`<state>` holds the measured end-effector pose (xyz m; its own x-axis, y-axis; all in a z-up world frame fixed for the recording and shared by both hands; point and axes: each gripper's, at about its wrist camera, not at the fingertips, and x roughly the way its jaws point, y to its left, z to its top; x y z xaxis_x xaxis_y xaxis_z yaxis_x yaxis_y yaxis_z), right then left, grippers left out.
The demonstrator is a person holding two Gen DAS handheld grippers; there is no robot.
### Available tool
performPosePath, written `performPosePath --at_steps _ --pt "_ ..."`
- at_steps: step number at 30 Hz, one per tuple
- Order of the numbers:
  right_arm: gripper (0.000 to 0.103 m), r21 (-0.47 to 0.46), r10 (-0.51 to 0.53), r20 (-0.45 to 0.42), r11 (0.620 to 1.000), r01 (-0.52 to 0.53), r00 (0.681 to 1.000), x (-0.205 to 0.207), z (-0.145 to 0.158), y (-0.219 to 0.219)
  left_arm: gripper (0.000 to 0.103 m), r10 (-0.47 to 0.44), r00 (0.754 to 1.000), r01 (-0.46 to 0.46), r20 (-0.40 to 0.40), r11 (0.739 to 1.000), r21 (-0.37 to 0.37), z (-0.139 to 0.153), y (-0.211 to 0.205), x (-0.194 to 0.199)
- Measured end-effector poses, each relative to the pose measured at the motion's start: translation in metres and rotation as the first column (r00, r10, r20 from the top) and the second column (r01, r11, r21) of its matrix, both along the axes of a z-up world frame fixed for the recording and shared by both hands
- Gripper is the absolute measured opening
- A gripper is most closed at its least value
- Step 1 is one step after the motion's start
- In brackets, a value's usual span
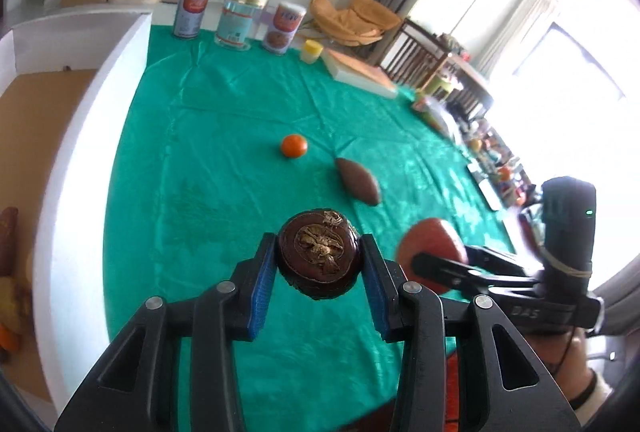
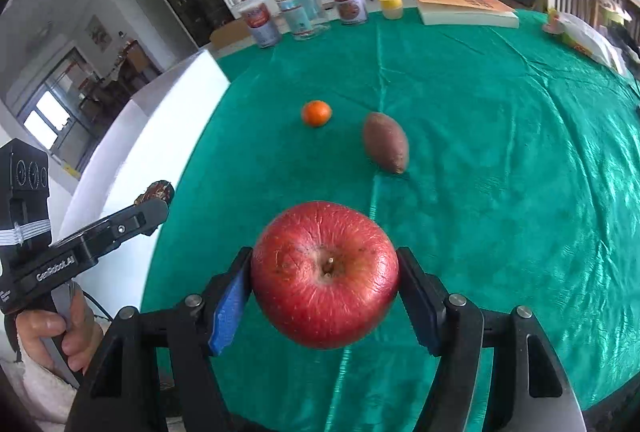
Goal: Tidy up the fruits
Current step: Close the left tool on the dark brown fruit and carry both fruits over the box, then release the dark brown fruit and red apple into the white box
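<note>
My left gripper (image 1: 319, 264) is shut on a dark purple mangosteen (image 1: 318, 256) and holds it above the green tablecloth (image 1: 224, 160). My right gripper (image 2: 325, 278) is shut on a big red apple (image 2: 325, 274), also held above the cloth. The apple (image 1: 432, 252) and right gripper show at the right in the left wrist view. The mangosteen (image 2: 156, 192) and left gripper show at the left in the right wrist view. A small orange (image 1: 294, 145) (image 2: 316, 113) and a brown sweet potato (image 1: 358, 181) (image 2: 386, 142) lie mid-table.
A white box (image 1: 72, 136) (image 2: 160, 100) stands at the table's left edge, with fruit (image 1: 10, 272) inside it. At the far edge stand three cans (image 1: 236, 18) (image 2: 300, 12), a yellow jar (image 1: 311, 50) (image 2: 390, 6) and a book (image 1: 360, 72) (image 2: 466, 12).
</note>
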<state>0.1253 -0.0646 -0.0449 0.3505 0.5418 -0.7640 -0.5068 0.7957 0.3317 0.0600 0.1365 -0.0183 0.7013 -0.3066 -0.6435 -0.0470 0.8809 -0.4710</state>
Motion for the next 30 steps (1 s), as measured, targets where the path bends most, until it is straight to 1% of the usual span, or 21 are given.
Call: performPosePath --at_steps 2,4,5,6,7,8,10,12,13,15,18,20,22,23,24,26,28,29,30 --pt "0.069 0.029 0.092 0.035 0.995 -0.093 0.995 -0.008 0.025 0.038 0.042 0.03 0.998 -0.026 0.063 0.998 -0.059 0.036 0.027 -0.023" --pt "0.069 0.047 0.186 0.072 0.981 -0.189 0.98 -0.016 0.048 0.08 0.042 0.107 0.988 -0.098 0.113 0.992 -0.085 0.067 0.064 -0.044" --pt "0.069 0.051 0.233 0.088 0.97 -0.238 0.968 -0.019 0.057 0.103 0.042 0.154 0.98 -0.143 0.124 0.985 -0.092 0.079 0.085 -0.053" --pt "0.069 0.051 0.276 0.104 0.958 -0.282 0.955 -0.023 0.064 0.127 0.042 0.203 0.971 -0.192 0.126 0.977 -0.094 0.087 0.107 -0.059" --pt "0.069 0.046 0.313 0.12 0.946 -0.321 0.942 -0.025 0.069 0.15 0.042 0.248 0.961 -0.24 0.124 0.968 -0.079 0.093 0.129 -0.063" --pt "0.069 0.033 0.351 0.138 0.933 -0.359 0.926 -0.028 0.073 0.173 0.042 0.295 0.949 -0.292 0.11 0.956 -0.042 0.095 0.15 -0.063" --pt "0.069 0.006 0.422 0.158 0.904 -0.428 0.893 -0.032 0.073 0.219 0.042 0.388 0.92 -0.39 0.054 0.92 0.029 0.086 0.192 -0.057" --pt "0.069 -0.03 0.473 0.148 0.88 -0.475 0.868 -0.033 0.062 0.26 0.042 0.466 0.884 -0.461 -0.042 0.882 0.092 0.061 0.23 -0.044" --pt "0.069 -0.059 0.496 0.142 0.868 -0.493 0.857 -0.034 0.055 0.279 0.042 0.49 0.866 -0.48 -0.094 0.87 0.113 0.045 0.247 -0.036" --pt "0.069 -0.135 0.538 0.131 0.842 -0.523 0.833 -0.037 0.036 0.313 0.042 0.513 0.835 -0.491 -0.197 0.858 0.154 0.01 0.27 -0.023" --pt "0.069 -0.262 0.575 0.099 0.802 -0.536 0.812 -0.038 0.004 0.347 0.042 0.519 0.787 -0.494 -0.335 0.854 0.162 -0.039 0.292 -0.01" --pt "0.069 -0.326 0.582 0.08 0.783 -0.53 0.81 -0.039 -0.013 0.36 0.043 0.517 0.758 -0.499 -0.398 0.853 0.156 -0.061 0.298 -0.008" --pt "0.069 -0.366 0.574 0.072 0.776 -0.514 0.815 -0.038 -0.025 0.368 0.044 0.521 0.73 -0.515 -0.443 0.845 0.145 -0.077 0.302 -0.007" --pt "0.069 -0.377 0.57 0.069 0.775 -0.507 0.819 -0.037 -0.03 0.37 0.05 0.522 0.723 -0.523 -0.453 0.842 0.134 -0.082 0.303 -0.007" --pt "0.07 -0.382 0.564 0.065 0.776 -0.502 0.823 -0.034 -0.032 0.37 0.059 0.521 0.72 -0.529 -0.459 0.84 0.125 -0.086 0.305 -0.008" --pt "0.07 -0.368 0.549 0.072 0.791 -0.489 0.833 -0.03 -0.033 0.367 0.07 0.536 0.711 -0.543 -0.455 0.83 0.127 -0.089 0.305 -0.011" --pt "0.07 -0.318 0.519 0.113 0.827 -0.464 0.847 -0.023 -0.02 0.358 0.07 0.553 0.716 -0.555 -0.426 0.821 0.133 -0.083 0.302 -0.015" --pt "0.074 -0.282 0.499 0.134 0.847 -0.45 0.856 -0.021 -0.01 0.351 0.071 0.562 0.724 -0.56 -0.401 0.817 0.134 -0.076 0.298 -0.017" --pt "0.08 -0.243 0.479 0.155 0.866 -0.437 0.864 -0.018 0.0 0.341 0.074 0.573 0.732 -0.565 -0.37 0.813 0.14 -0.068 0.293 -0.02"
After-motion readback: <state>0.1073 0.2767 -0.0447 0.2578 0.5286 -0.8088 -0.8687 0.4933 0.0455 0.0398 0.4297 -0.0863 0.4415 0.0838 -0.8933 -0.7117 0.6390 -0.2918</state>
